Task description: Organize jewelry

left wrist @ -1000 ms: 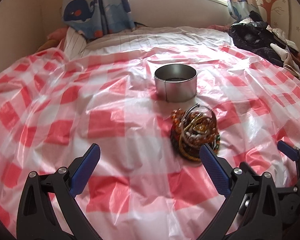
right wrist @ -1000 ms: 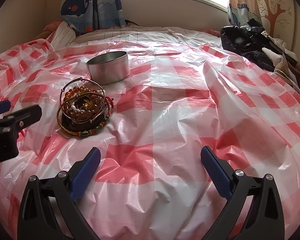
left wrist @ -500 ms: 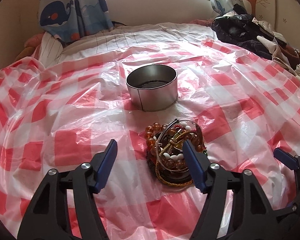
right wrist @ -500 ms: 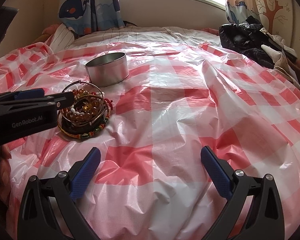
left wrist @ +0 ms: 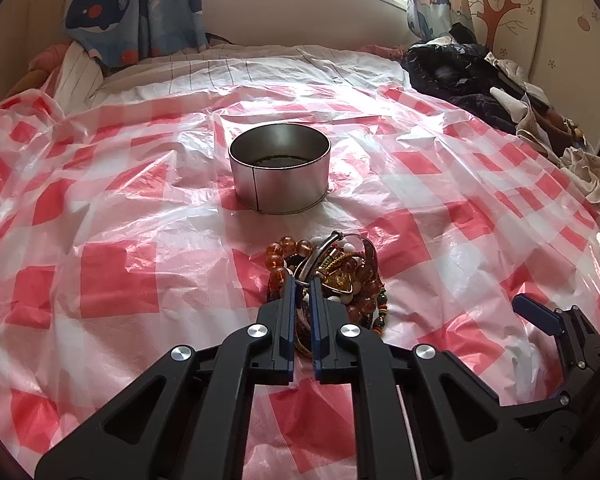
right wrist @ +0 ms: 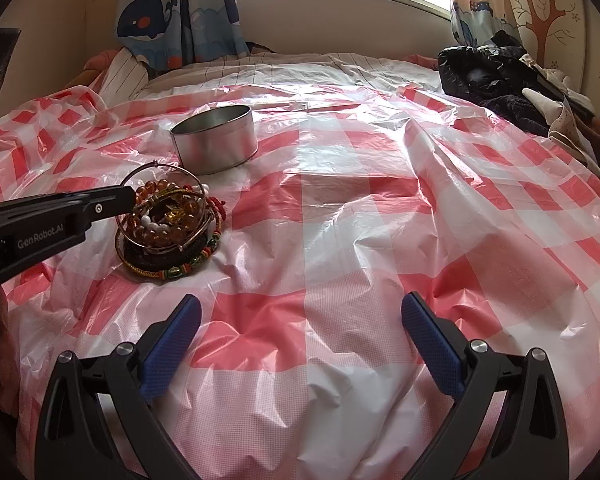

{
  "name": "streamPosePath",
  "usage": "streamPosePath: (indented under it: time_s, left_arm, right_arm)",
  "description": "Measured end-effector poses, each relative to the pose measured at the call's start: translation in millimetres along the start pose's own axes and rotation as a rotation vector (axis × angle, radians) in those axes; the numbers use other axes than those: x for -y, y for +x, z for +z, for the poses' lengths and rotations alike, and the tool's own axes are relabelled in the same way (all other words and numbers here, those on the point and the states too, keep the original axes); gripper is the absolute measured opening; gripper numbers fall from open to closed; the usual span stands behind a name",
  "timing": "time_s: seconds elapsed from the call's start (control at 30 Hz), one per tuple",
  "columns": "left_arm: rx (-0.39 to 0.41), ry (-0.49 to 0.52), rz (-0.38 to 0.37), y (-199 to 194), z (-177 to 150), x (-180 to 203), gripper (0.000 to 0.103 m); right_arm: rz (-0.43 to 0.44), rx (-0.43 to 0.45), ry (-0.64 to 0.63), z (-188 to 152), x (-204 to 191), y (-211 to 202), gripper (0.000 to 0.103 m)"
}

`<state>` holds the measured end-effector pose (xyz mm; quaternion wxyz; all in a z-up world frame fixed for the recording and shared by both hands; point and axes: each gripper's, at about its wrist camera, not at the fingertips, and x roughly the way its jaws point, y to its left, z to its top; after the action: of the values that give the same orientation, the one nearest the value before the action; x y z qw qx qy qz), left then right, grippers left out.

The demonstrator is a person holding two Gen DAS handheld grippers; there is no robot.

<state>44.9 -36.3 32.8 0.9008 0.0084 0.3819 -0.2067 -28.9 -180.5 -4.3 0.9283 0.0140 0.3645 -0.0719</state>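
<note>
Left wrist view: left tongs [left wrist: 303, 280] closed almost together on a thin silver wire bangle [left wrist: 320, 254] at the near edge of a heap of bracelets [left wrist: 340, 280], amber glass beads, white beads, a dark band and a green-and-orange cord. Heap lying on a crinkled red-and-white checked plastic sheet [left wrist: 112, 280] spread over a bed. Just beyond the heap, apart from it, a round open silver tin [left wrist: 280, 168], upright, seam facing the camera, dark at the bottom. Far right, a pile of dark clothes [left wrist: 460, 76]; behind, a whale-print blue curtain [left wrist: 140, 8] under a bright window. Blue pad of the right tongs [left wrist: 536, 316] visible at lower right.

Right wrist view: right tongs [right wrist: 300, 340] wide apart, holding nothing, hovering over bare checked sheet [right wrist: 340, 240] near the bed's front. Left tongs [right wrist: 128, 200] reaching in from the left, tip at the silver wire bangle [right wrist: 160, 172], which stands tilted above the bracelet heap [right wrist: 168, 232]. Silver tin [right wrist: 214, 144] just behind the heap, not touching it. Dark clothes [right wrist: 492, 80] at upper right, whale curtain [right wrist: 172, 12] at the back.
</note>
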Motion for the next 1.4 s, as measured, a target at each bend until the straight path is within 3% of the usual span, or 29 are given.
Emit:
streamPosePath:
  time_s: [0.2, 0.43, 0.57, 0.67, 0.8, 0.9, 0.97, 1.1, 1.17, 1.27, 1.4]
  left_arm:
    - [-0.025, -0.126, -0.024, -28, -11, -32, 0.006]
    - [-0.102, -0.211, 0.039, -32, -28, -70, 0.006]
    - [-0.114, -0.185, 0.067, -28, -29, -69, 0.006]
    - [-0.127, -0.190, 0.075, -24, -29, -71, 0.006]
    - [-0.136, -0.188, 0.089, -20, -28, -70, 0.006]
    - [-0.137, -0.183, 0.100, -19, -28, -69, 0.006]
    - [-0.139, -0.181, 0.104, -17, -27, -69, 0.006]
    - [-0.146, -0.176, 0.108, -14, -27, -68, 0.007]
    - [-0.150, -0.175, 0.112, -12, -28, -68, 0.008]
    - [-0.154, -0.177, 0.115, -10, -29, -69, 0.008]
    - [-0.154, -0.181, 0.114, -9, -30, -69, 0.008]
  right_arm:
    - [0.009, 0.012, -0.002, 0, -1, -2, 0.096]
    - [0.047, 0.026, -0.032, 1, -8, -7, 0.096]
    - [0.128, 0.028, -0.040, 5, -12, -10, 0.096]
    - [0.237, 0.026, -0.029, 15, -14, -7, 0.096]
    - [0.287, 0.028, -0.083, 33, -26, 1, 0.096]
    - [0.277, -0.004, -0.144, 46, -35, 14, 0.077]
    - [0.289, -0.055, -0.154, 51, -35, 26, 0.056]
    - [0.342, -0.143, -0.104, 50, -27, 51, 0.041]
    - [0.390, -0.150, -0.076, 50, -23, 51, 0.019]
    - [0.406, -0.144, -0.075, 48, -23, 43, 0.002]
    - [0.430, -0.116, -0.028, 41, -11, 25, 0.000]
